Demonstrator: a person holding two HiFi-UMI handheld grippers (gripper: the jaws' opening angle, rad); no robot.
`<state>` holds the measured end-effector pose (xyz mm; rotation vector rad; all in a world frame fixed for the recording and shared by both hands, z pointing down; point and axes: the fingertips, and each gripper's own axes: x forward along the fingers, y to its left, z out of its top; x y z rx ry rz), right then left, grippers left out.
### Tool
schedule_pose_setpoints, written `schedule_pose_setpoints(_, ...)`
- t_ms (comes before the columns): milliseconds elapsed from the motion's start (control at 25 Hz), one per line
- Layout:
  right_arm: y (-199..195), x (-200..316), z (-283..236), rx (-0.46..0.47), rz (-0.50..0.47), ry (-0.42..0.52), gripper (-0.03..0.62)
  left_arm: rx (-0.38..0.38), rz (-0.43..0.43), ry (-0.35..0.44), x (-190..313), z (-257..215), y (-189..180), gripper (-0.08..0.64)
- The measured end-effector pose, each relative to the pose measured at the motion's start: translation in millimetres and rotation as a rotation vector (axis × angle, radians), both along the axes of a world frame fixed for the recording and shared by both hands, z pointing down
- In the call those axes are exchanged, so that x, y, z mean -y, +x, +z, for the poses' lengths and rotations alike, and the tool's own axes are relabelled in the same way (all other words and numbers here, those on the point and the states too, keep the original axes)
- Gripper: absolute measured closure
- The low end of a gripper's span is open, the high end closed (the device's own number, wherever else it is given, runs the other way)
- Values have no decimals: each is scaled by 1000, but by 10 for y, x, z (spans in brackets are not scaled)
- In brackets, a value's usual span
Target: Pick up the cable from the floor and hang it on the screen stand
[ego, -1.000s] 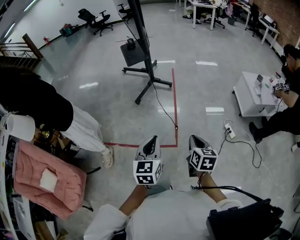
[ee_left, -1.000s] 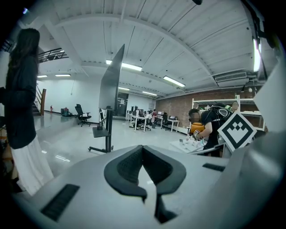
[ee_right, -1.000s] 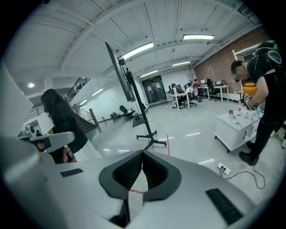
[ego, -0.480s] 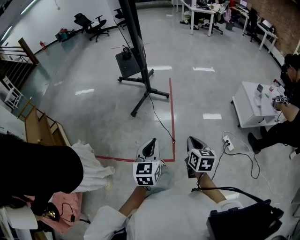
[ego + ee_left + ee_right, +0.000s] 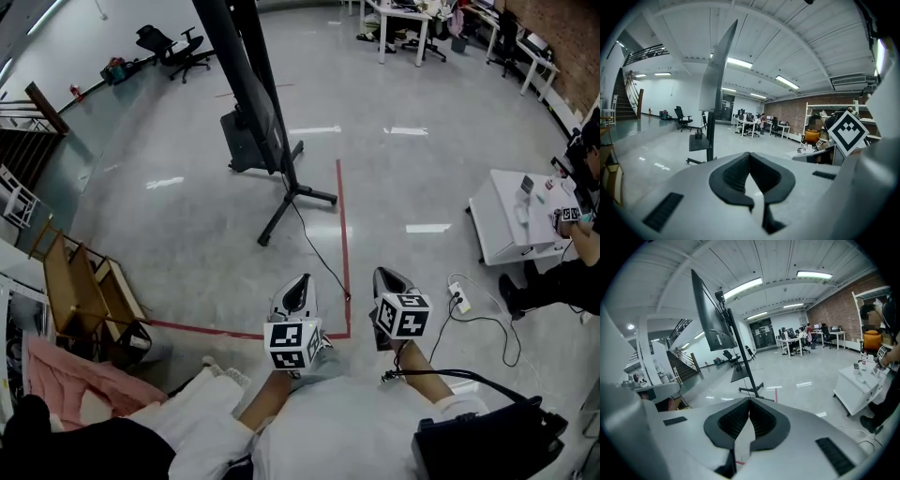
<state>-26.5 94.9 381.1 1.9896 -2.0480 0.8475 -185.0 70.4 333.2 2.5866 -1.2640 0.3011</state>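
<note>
The screen stand point(image 5: 275, 150) rises ahead of me on a black pole with splayed legs; it also shows in the left gripper view point(image 5: 710, 140) and the right gripper view point(image 5: 740, 357). A thin black cable point(image 5: 320, 247) runs across the floor from the stand's base to the corner of the red tape. My left gripper point(image 5: 300, 280) and right gripper point(image 5: 386, 275) hover side by side above the floor, short of the cable's near end. The left gripper point(image 5: 750, 154) and right gripper point(image 5: 750, 400) are both shut, with nothing between the pads.
Red tape point(image 5: 342, 225) marks a corner on the floor. A white table point(image 5: 502, 220) and a seated person point(image 5: 562, 262) are at the right, with a power strip point(image 5: 459, 292) and its cord nearby. A wooden shelf point(image 5: 89, 291) stands left. A person point(image 5: 178, 422) is close at lower left.
I have moved forward: the stand and the cable have come nearer. The person at the left has slid down past me. Both grippers keep their place in view and stay shut.
</note>
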Motion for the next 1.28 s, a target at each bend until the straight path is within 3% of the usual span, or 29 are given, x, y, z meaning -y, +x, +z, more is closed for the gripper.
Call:
schedule_pose_setpoints(440,260,770,220,3,-18,-12,574,67,-5,-39,816,271,169,557)
schedule_pose_setpoints(680,483,844,797,28,-28,-100,574,129,7,-116,972,780,338,557)
schedule_pose_setpoints(920,715,1287,1237,27,-38,-114,574,130,-21,-156,1271,1236,559,557)
schedule_pose_setpoints(1080,736,1385,1752,0,-76,-119,574,158,-18,-199,1320,1854,541,557)
schedule_pose_setpoints(1280,705,1656,3083,12,-150,-155,574,165,-14,-232,1598,3118,551,557)
